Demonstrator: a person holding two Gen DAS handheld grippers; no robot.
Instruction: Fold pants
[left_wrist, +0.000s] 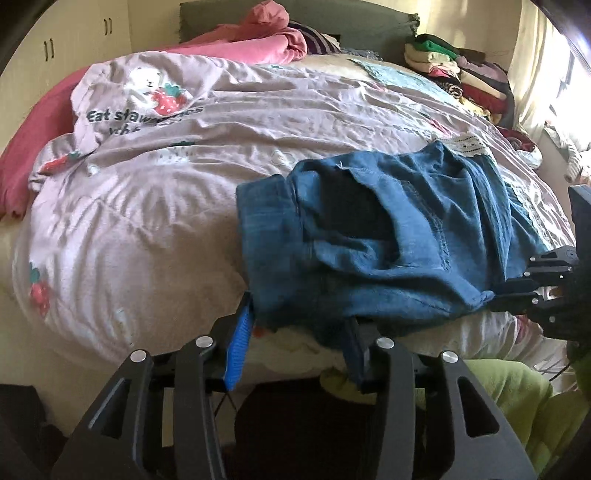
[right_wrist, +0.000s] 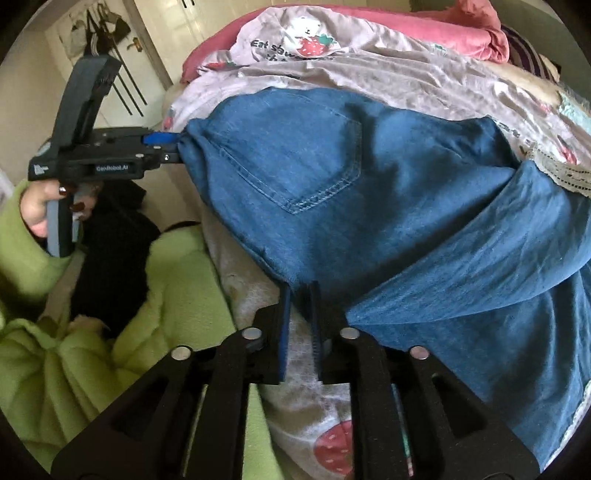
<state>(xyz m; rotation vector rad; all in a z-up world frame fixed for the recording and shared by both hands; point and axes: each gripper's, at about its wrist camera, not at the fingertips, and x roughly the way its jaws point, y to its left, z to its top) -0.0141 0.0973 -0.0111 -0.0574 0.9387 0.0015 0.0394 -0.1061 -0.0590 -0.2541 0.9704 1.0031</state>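
The blue denim pants (right_wrist: 369, 206) lie bunched on the pale strawberry-print duvet (left_wrist: 147, 221), near the bed's front edge, back pocket (right_wrist: 291, 162) facing up. In the left wrist view, the left gripper (left_wrist: 299, 325) sits at 6 o'clock with its jaws apart; the lower hem of the pants lies between the blue pads (left_wrist: 238, 343) without being pressed. In the right wrist view, the right gripper (right_wrist: 299, 314) stands at 6 o'clock, jaws parted by a narrow gap, with the denim edge at the fingertips; no clamping is visible. In that same view the left gripper appears at 9 o'clock, touching the waistband corner. A stack of folded clothes (left_wrist: 458, 77) occupies 1 o'clock of the left view.
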